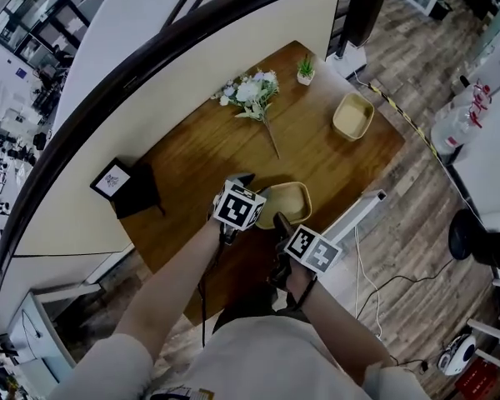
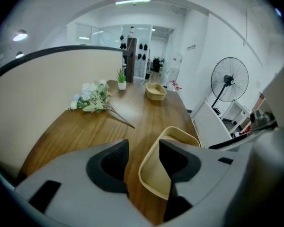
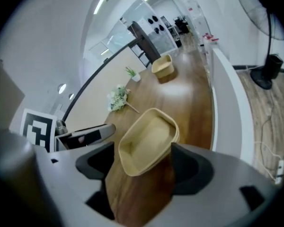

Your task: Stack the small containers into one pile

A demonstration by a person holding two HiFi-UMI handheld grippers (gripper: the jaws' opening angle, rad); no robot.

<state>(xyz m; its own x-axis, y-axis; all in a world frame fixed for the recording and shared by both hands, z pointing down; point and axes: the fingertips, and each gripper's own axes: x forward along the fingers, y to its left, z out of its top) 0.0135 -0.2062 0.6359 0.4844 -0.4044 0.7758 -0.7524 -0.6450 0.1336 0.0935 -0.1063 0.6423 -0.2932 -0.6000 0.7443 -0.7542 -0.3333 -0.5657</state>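
A tan shallow container (image 1: 288,202) rests on the wooden table (image 1: 200,161) near its front edge. My left gripper (image 1: 252,186) is at the container's left rim. In the left gripper view the left gripper (image 2: 144,150) is open: one jaw is inside the container (image 2: 151,169), the other outside, with a gap showing. My right gripper (image 1: 283,223) is at the near side. In the right gripper view it (image 3: 142,157) stands wide open around the container's (image 3: 146,143) near corner, its pads off the rim. A second tan container (image 1: 352,115) sits at the far right.
A bunch of white artificial flowers (image 1: 252,90) and a small potted plant (image 1: 305,69) lie at the table's back. A black stand with a marker card (image 1: 121,186) is at the left. A curved partition (image 1: 150,82) borders the far side. A standing fan (image 2: 229,79) is off the table's right edge.
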